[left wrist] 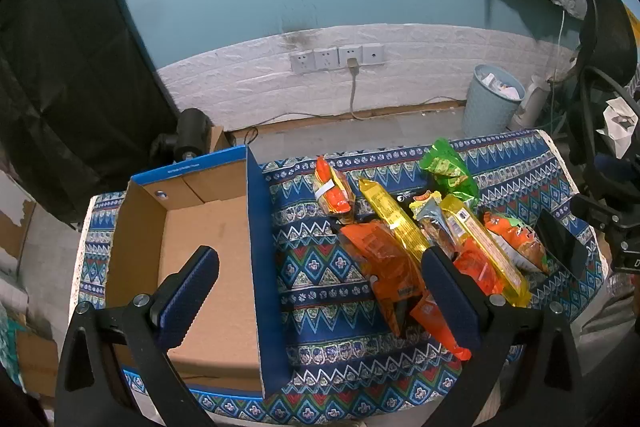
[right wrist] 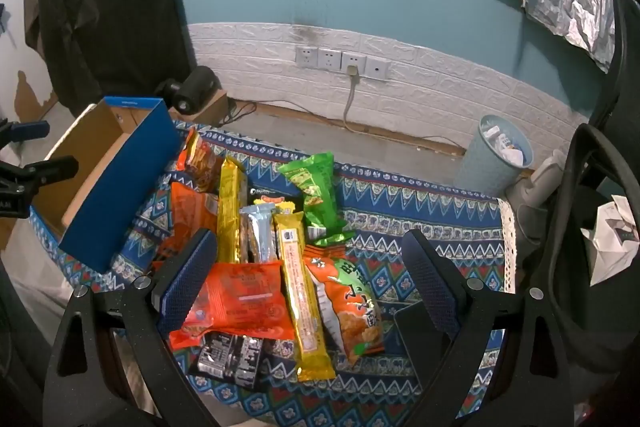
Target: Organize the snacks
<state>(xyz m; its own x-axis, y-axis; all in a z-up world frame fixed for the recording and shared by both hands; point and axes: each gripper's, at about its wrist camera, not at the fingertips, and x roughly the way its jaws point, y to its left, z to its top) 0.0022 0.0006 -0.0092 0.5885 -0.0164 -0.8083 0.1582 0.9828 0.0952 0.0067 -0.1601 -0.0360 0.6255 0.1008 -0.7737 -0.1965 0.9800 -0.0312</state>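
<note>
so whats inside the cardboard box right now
Only bare brown floor shows inside the cardboard box; no snacks. A finger of the left tongs covers its near part.

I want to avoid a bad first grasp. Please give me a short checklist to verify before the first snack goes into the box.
1. Left tongs open, nothing held: ok.
2. Right tongs open, nothing held: ok.
3. Cardboard box has free room, no snack inside: ok.
4. Snacks reachable on the patterned cloth: ok.
5. Snacks lie apart for a clean single grasp: not ok; the orange packet, yellow bar and others overlap.
6. Dark flat object at the pile's right edge, identity: cannot tell.
</note>
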